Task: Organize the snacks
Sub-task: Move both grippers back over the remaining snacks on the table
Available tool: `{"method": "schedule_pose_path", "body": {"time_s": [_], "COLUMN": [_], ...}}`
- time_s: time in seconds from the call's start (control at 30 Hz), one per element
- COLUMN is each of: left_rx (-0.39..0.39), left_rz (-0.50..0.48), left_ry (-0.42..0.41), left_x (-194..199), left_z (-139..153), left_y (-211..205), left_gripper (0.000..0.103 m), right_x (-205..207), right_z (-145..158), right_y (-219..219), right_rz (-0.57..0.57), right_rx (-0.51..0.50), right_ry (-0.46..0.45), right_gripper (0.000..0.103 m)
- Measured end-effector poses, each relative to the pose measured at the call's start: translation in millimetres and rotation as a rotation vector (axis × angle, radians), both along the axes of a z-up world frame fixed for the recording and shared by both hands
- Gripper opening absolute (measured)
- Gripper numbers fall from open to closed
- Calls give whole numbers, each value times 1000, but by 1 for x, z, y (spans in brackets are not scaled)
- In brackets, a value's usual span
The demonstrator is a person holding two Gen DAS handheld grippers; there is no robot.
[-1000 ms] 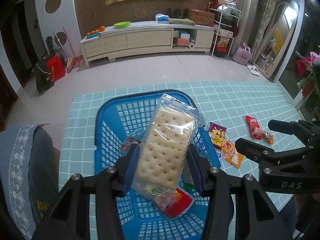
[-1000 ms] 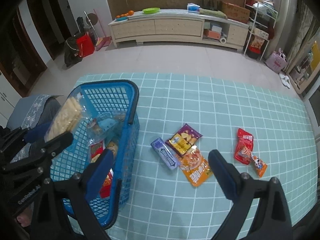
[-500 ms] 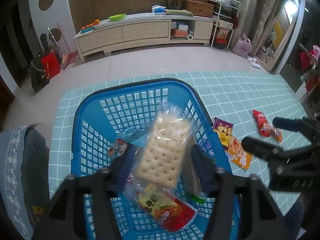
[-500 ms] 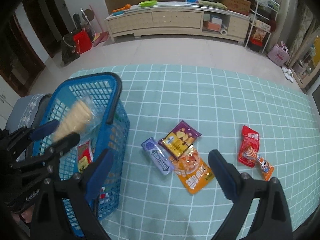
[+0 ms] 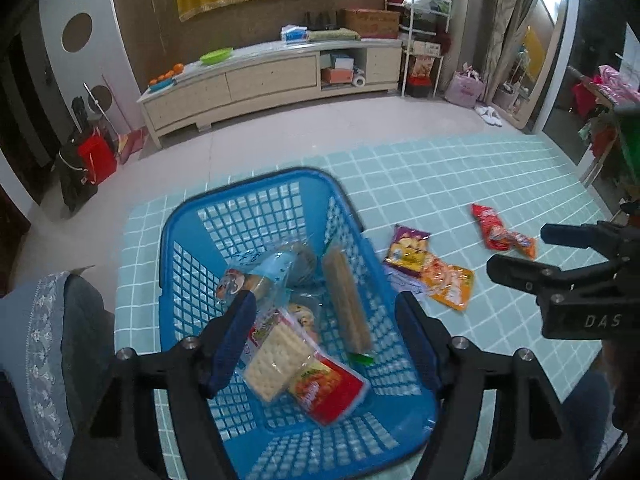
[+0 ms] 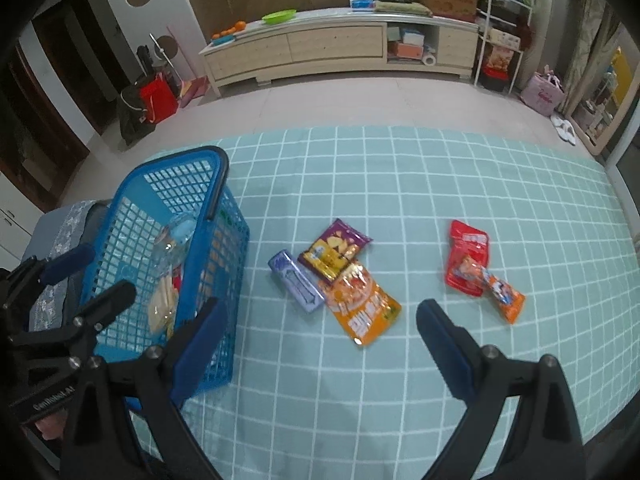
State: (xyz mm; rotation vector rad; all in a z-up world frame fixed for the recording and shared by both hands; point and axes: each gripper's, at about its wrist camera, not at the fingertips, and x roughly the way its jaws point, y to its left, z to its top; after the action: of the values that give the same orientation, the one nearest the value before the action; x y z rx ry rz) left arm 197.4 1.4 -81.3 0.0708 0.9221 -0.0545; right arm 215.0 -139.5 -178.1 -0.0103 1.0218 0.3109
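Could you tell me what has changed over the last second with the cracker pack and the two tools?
The left tool let go of the cracker pack, which dropped into the blue basket and stands on edge against its right wall. The jaws are now apart and empty. The right tool stayed open, and the five snacks on the checked cloth lie unmoved.

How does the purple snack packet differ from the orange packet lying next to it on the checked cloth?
The purple snack packet is smaller and lies farther from the camera; the orange packet is larger and nearer. The purple packet's near end overlaps the orange packet's top edge. Both lie flat outside the blue basket.
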Motion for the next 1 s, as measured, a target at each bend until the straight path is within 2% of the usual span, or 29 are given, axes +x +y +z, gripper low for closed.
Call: {"method": "schedule_pose_path", "body": {"time_s": [0.17, 0.4, 0.8, 1.0], "left_rx": [8, 11, 7, -41], "left_rz": [-30, -90, -126, -60], "left_ry": [-45, -63, 17, 80], "left_x": [-20, -31, -30, -18], "left_z": [23, 31, -8, -30], "left_y": [-19, -57, -121, -138], "left_gripper": [75, 80, 80, 80], "right_x": [-19, -39, -47, -42], "right_z": [16, 24, -3, -22], "right_y": [-20, -49, -108, -129], "right_rz": [-9, -20, -39, -34], "right_rx": [12, 20, -6, -28], "right_ry": [-25, -44, -15, 0], "right_gripper": [97, 97, 97, 97]}}
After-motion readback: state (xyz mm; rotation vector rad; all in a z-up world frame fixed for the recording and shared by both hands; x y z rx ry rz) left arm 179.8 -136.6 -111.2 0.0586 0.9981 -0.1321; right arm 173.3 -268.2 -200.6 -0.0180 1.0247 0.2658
